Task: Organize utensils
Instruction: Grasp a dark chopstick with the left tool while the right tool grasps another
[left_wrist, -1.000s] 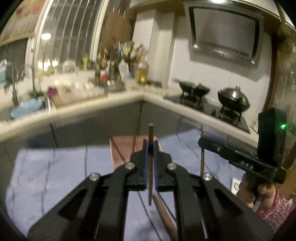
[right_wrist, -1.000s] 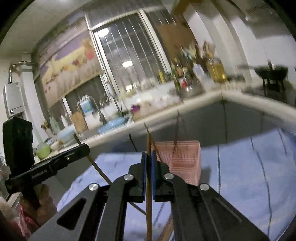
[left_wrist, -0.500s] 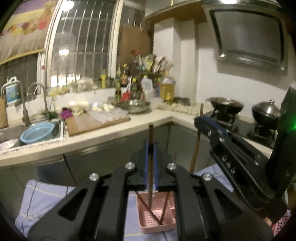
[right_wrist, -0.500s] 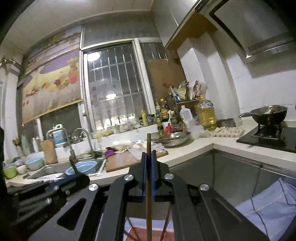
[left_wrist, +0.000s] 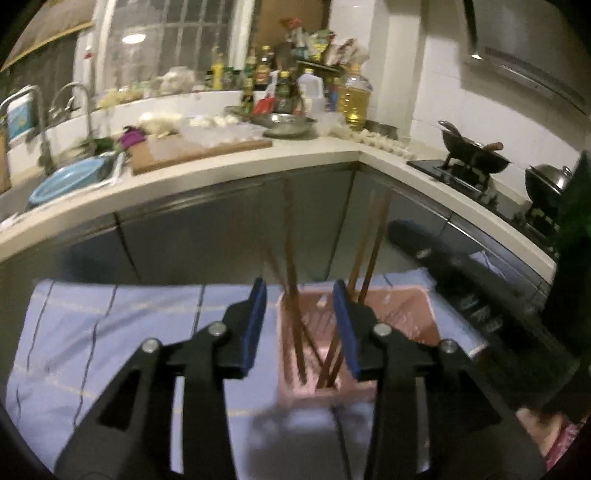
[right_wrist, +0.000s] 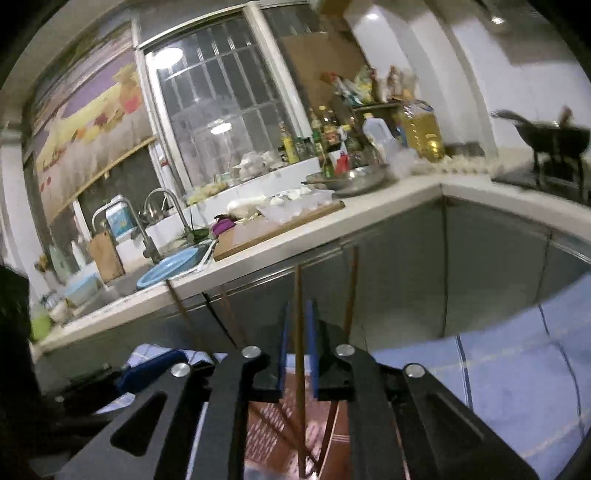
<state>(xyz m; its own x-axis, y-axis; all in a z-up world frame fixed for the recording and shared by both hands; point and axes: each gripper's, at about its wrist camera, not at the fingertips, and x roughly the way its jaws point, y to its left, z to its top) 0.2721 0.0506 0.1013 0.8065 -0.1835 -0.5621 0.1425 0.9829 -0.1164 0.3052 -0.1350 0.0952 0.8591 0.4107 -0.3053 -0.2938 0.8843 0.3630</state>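
Through the left wrist camera, we are holding our left gripper (left_wrist: 299, 325) with its blue-padded jaws spread wide and nothing between them. Just beyond them, in the lower middle of the frame, a pink plastic basket (left_wrist: 424, 314) is standing on a light blue striped cloth (left_wrist: 110, 332) that is covering the desk. Several brown chopsticks (left_wrist: 291, 295) are standing in the basket, leaning apart in different directions, their lower ends gathering near the basket's front corner. Our right gripper (left_wrist: 410, 236) is reaching in from the right edge of the frame, dark and blurred, beside the basket. In the upper half, a kitchen counter (left_wrist: 314, 155) is curving across the frame, carrying a wooden cutting board (left_wrist: 192, 151) at upper left of center and a wok (left_wrist: 476, 155) on the stove at right.

Through the right wrist camera, we are seeing our right gripper (right_wrist: 297, 347) with its jaws parted a little, a single upright chopstick (right_wrist: 300, 369) standing in the gap between the blue pads; we cannot tell whether either pad is touching it. Its lower end is reaching down into the pink basket (right_wrist: 269, 424), which is showing at the bottom middle of the frame beneath the jaws. More chopsticks are leaning up out of it to either side. The striped cloth (right_wrist: 517, 387) is filling the lower right.
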